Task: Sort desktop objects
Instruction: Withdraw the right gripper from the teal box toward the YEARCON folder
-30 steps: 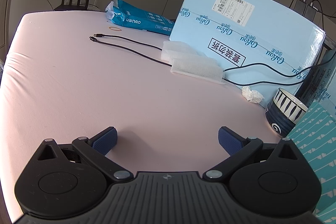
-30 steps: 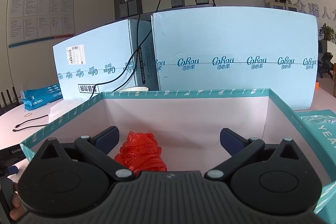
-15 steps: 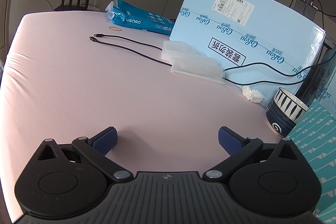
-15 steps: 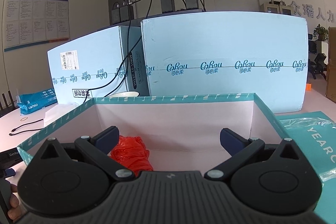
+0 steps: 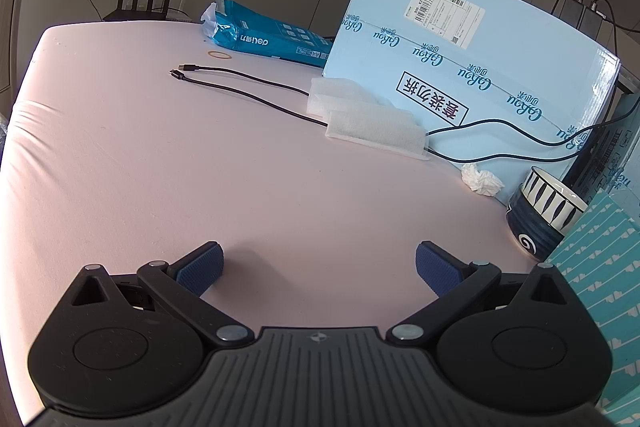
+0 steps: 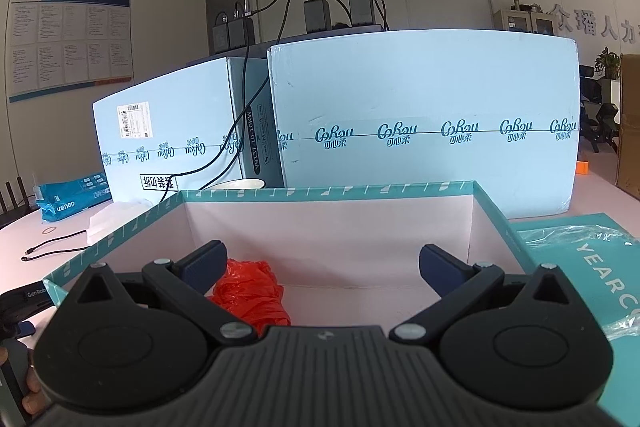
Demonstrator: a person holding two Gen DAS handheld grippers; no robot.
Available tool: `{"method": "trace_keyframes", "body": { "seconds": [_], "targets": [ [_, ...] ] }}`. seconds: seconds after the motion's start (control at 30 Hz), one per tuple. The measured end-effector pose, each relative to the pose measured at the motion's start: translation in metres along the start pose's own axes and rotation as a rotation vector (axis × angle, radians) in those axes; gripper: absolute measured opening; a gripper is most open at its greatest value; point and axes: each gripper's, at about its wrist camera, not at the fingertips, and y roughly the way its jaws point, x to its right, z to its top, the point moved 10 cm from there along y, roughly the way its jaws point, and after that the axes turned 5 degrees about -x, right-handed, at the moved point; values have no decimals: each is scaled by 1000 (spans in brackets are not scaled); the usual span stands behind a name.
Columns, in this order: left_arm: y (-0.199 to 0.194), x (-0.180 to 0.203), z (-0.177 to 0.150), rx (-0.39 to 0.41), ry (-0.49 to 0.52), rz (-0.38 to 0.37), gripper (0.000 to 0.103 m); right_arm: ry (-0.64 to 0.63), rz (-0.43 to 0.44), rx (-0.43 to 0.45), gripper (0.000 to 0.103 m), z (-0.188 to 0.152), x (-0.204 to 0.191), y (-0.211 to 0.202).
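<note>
My left gripper (image 5: 319, 263) is open and empty, low over the pink table (image 5: 160, 179). Ahead of it lie a crumpled white tissue (image 5: 481, 181), two white foam pads (image 5: 376, 133), a black cable (image 5: 248, 91) and a rubber band (image 5: 220, 55). A dark striped bowl (image 5: 540, 215) stands at the right beside the teal box (image 5: 600, 267). My right gripper (image 6: 322, 263) is open and empty above the open teal box (image 6: 328, 193). A crumpled red plastic bag (image 6: 252, 291) lies inside the box at the left.
Two large light-blue cartons (image 6: 424, 123) stand behind the box, with chargers (image 6: 316, 15) on top. A blue paper pack (image 5: 264, 37) and a router (image 5: 140, 3) sit at the far table edge. The teal box lid (image 6: 592, 267) lies to the right.
My right gripper has drawn back and risen a little from the box, so the view shifted left and the red bag sits lower. The left gripper has not moved.
</note>
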Motion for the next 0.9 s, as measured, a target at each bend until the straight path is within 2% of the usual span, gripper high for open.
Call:
{"method": "trace_keyframes", "body": {
  "seconds": [0.9],
  "targets": [
    [0,2,-2,-8,22,22,103,10,-30,44,103,12,22,-37]
  ]
}}
